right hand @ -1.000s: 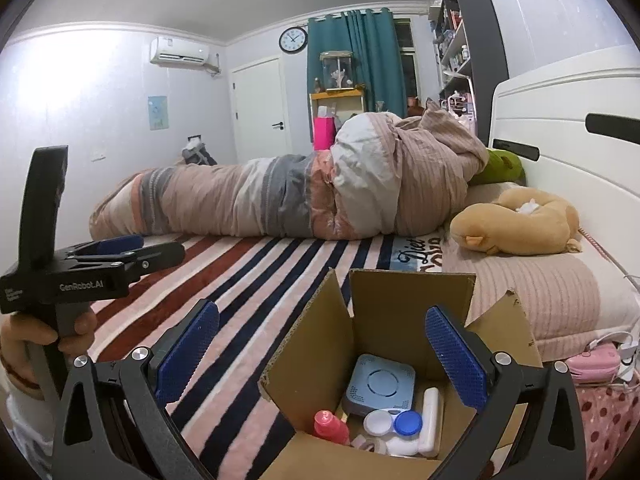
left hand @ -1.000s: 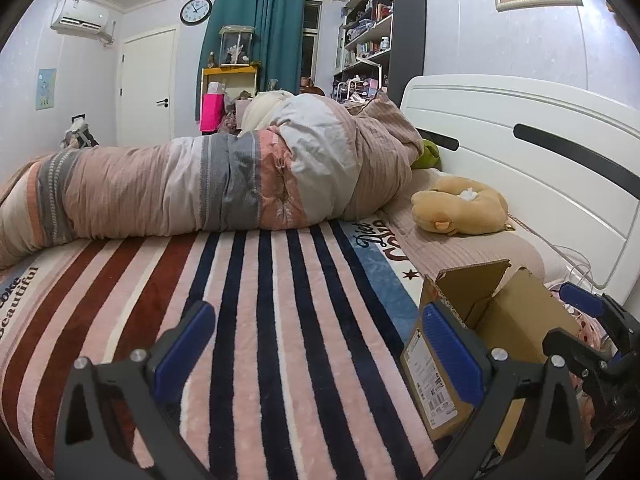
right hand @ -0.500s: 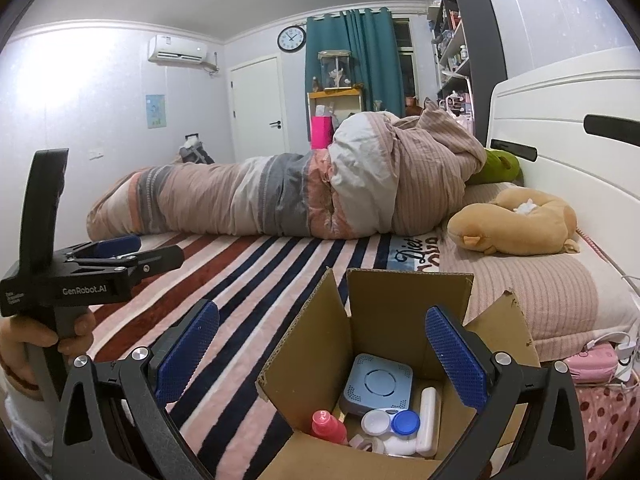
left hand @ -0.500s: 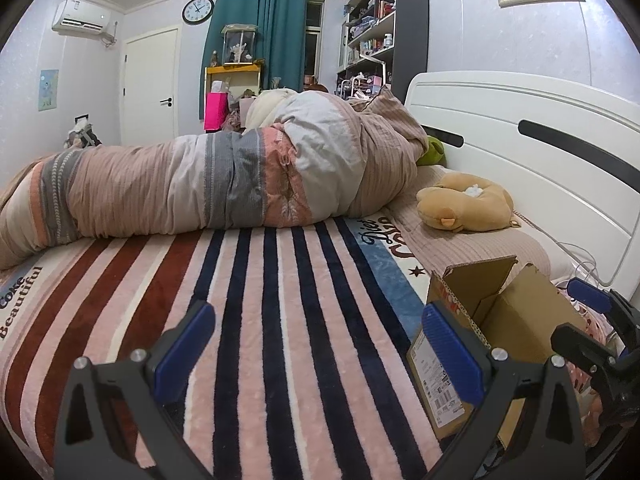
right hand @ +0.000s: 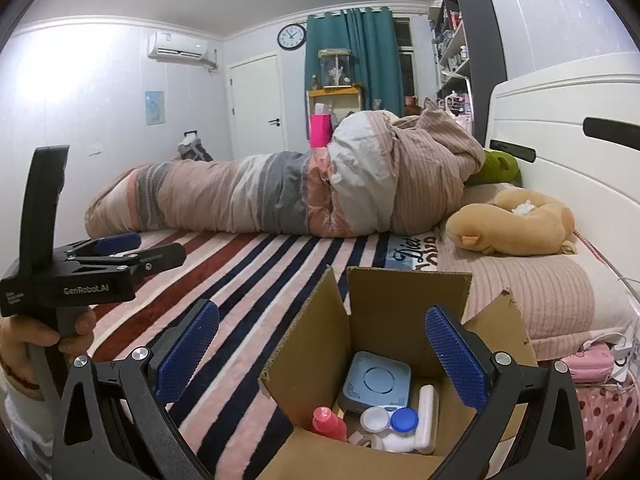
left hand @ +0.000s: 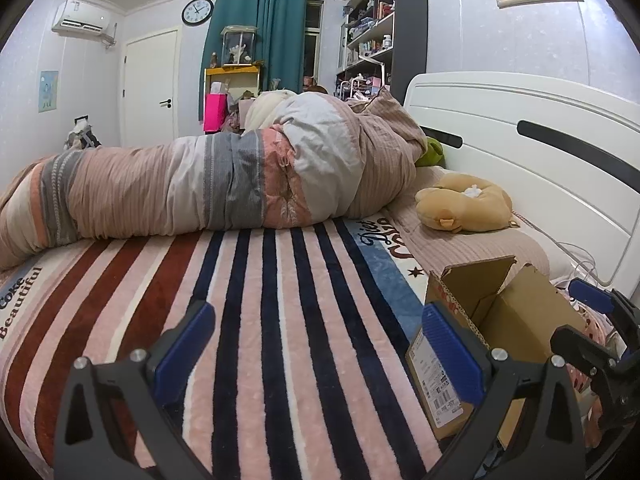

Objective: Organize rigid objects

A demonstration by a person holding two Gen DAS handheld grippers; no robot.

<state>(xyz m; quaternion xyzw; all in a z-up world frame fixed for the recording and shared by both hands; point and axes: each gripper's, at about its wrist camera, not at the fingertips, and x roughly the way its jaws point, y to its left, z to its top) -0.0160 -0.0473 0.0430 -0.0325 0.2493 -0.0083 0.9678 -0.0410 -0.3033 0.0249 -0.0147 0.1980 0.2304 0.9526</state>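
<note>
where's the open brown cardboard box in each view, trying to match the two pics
Left wrist view: the open brown cardboard box sits at lower right on the striped blanket, seen from its labelled side.
Right wrist view: the box is at bottom centre, contents visible.
Shared landmark: the tan plush toy on the pillow, beyond the box.

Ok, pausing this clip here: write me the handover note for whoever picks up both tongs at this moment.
Left tongs: open, empty, over the striped fleece blanket.
Right tongs: open, empty, above the open brown cardboard box.
In the box: pale blue square device, pink-capped bottle, white-and-blue contact lens case, white oblong case.
Done: these four are boxed.
Left: no other loose rigid items show on the blanket; check around the bed, maybe close the flaps.
</note>
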